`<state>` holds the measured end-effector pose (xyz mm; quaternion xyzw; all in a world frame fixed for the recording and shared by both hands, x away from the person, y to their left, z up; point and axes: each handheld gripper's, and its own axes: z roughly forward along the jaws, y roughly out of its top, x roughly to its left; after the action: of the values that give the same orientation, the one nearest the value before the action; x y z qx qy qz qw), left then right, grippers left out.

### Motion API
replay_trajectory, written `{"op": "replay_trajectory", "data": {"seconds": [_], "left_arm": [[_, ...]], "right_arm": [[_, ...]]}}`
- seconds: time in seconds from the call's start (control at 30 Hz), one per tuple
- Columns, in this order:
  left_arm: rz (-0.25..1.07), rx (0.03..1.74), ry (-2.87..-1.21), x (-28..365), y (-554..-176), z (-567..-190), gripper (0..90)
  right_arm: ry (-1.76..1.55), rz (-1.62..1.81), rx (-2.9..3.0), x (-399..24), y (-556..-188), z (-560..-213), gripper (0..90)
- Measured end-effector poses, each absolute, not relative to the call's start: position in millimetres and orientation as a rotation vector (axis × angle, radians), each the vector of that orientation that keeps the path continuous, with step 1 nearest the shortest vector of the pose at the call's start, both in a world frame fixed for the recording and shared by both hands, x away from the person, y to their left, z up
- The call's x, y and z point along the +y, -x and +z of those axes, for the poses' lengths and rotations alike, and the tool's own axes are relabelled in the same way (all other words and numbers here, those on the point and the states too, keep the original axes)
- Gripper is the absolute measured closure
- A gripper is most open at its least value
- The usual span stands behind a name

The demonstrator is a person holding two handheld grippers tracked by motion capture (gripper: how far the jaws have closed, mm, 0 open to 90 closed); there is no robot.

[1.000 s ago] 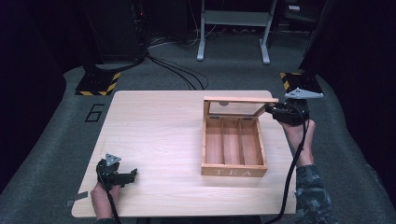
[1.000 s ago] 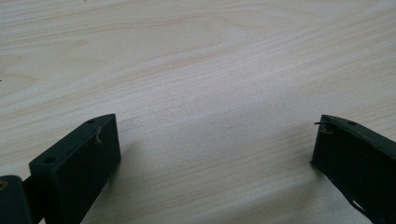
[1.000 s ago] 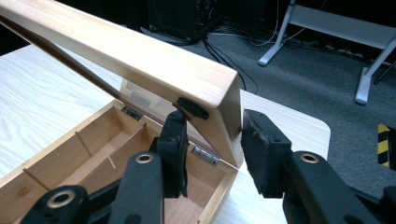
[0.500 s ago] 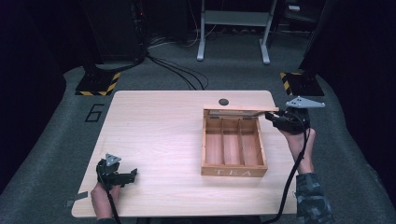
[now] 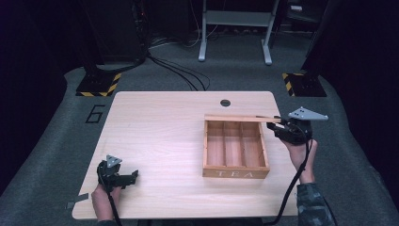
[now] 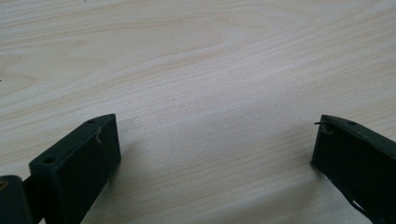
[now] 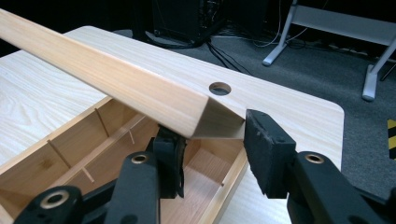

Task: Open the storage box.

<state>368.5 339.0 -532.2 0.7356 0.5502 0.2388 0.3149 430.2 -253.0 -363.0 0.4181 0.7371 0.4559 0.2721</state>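
A wooden tea box (image 5: 235, 173) with three compartments stands right of the table's middle. Its hinged lid (image 5: 235, 118) is raised and tilts forward over the box, so the high view sees it edge-on. My right gripper (image 5: 273, 126) is at the lid's right free corner. In the right gripper view the gripper (image 7: 210, 140) is shut on that corner of the lid (image 7: 116, 74), one pad under it and one against its outer side, above the box (image 7: 28, 163). My left gripper (image 5: 134, 175) rests near the front left edge. It is open (image 6: 215, 144) over bare wood.
The light wooden table (image 5: 160, 132) has a round cable hole (image 5: 225, 102) just behind the box. Beyond the table lie floor cables, a yellow-and-black striped base (image 5: 99, 84) and a metal stand (image 5: 235, 47). Bare tabletop lies between my two grippers.
The lid has swung down from nearly upright, with its window showing, to a forward tilt. My right gripper came lower and nearer the person with it. The left gripper stayed put.
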Motion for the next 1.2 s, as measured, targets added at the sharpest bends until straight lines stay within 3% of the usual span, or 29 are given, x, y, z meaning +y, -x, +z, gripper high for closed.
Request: {"op": "replay_trajectory", "data": {"seconds": [1.2], "left_arm": [[0.629, 1.451, -1.936, 339, -368, -532, 0.8]], "right_arm": [[-1.207, 1.230, 1.988, -253, -383, -429, 56.6]]}}
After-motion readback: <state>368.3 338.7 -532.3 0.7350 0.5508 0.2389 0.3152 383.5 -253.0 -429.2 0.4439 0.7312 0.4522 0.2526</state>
